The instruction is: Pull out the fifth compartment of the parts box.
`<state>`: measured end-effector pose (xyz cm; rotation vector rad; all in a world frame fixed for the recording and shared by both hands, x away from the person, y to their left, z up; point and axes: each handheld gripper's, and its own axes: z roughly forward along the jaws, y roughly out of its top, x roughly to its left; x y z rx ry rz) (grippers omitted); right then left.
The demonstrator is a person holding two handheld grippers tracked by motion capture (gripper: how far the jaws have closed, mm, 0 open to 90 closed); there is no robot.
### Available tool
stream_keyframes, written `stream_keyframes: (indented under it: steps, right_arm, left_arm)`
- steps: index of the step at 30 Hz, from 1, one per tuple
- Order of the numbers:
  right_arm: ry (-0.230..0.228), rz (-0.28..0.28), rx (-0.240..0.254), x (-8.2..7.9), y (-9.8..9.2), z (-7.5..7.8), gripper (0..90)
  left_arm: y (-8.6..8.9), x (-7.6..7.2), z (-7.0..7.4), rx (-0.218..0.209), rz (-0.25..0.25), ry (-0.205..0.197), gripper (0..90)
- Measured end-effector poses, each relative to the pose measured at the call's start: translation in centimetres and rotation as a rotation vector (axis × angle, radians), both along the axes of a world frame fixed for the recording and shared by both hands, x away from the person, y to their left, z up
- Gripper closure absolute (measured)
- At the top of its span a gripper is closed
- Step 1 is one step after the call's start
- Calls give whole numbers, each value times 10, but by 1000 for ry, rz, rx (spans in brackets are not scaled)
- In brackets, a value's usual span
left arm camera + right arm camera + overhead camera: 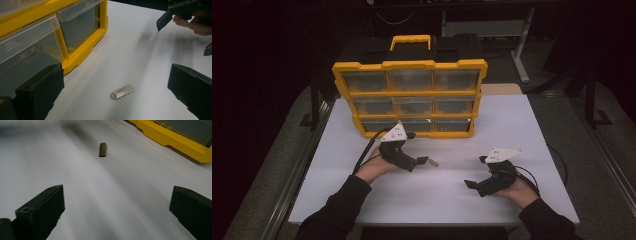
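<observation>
So my left tongs [424, 161] are resting low on the white tabletop [447, 195], hand tucked under the body, wrist bent so the jaws point right across the surface, and they're spread wide with nothing in them. The little metal piece [122, 91] lies flat on the tabletop just past the jaw tips, between them in the left gripper view, not touching either one. My right tongs [470, 184] sit further toward my side, hand cupped underneath, jaws aimed left and a bit away from me, also wide and empty; from that side the piece [102, 149] is well ahead of the jaws, lengthwise to my line of sight. The yellow organizer box [410, 97] with clear drawers stands upright at the far side, its bottom edge near my left hand [374, 169], so not much room going forward there. Between the two tongs the surface is bare, and there's open white space on my right out to the tabletop's edge.
</observation>
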<state>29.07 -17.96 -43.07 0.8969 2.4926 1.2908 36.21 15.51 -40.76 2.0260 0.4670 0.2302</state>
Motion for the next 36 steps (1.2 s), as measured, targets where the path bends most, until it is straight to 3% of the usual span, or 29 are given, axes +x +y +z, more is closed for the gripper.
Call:
stream_keyframes:
  steps: [10,36]
  right_arm:
    - [4,31,-5,2,1,-1,0]
    - [4,22,-2,3,0,-3,0]
  left_arm:
    - [-5,3,-2,6,-4,0,1]
    - [-22,14,-3,-16,5,-13,1]
